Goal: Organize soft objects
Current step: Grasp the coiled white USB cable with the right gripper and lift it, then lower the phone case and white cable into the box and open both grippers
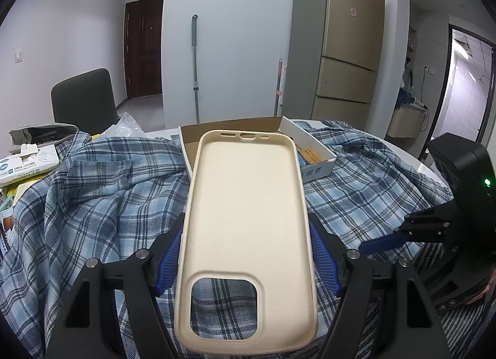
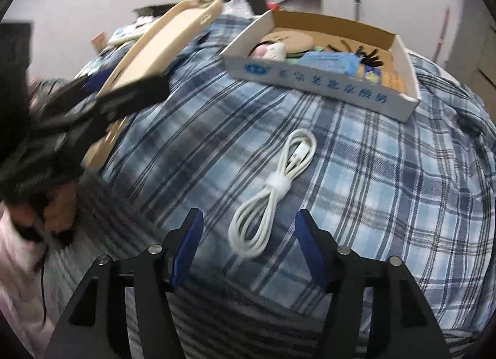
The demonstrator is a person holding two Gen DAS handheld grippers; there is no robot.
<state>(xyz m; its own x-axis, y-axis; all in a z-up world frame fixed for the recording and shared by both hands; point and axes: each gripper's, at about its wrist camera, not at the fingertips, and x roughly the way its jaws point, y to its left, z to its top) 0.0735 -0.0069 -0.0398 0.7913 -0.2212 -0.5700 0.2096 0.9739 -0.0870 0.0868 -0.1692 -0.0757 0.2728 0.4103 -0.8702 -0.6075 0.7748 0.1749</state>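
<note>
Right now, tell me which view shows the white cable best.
The right wrist view: the coiled white cable lies whole on the plaid cloth, ahead of the open right gripper. The left wrist view does not show it.

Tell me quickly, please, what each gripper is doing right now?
Left gripper: closed on the phone case.
Right gripper: open, holding nothing, above the cable.

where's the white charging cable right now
In the right wrist view, the white cable lies coiled on the plaid cloth, just ahead of the open right gripper and in front of the cardboard box.
</note>
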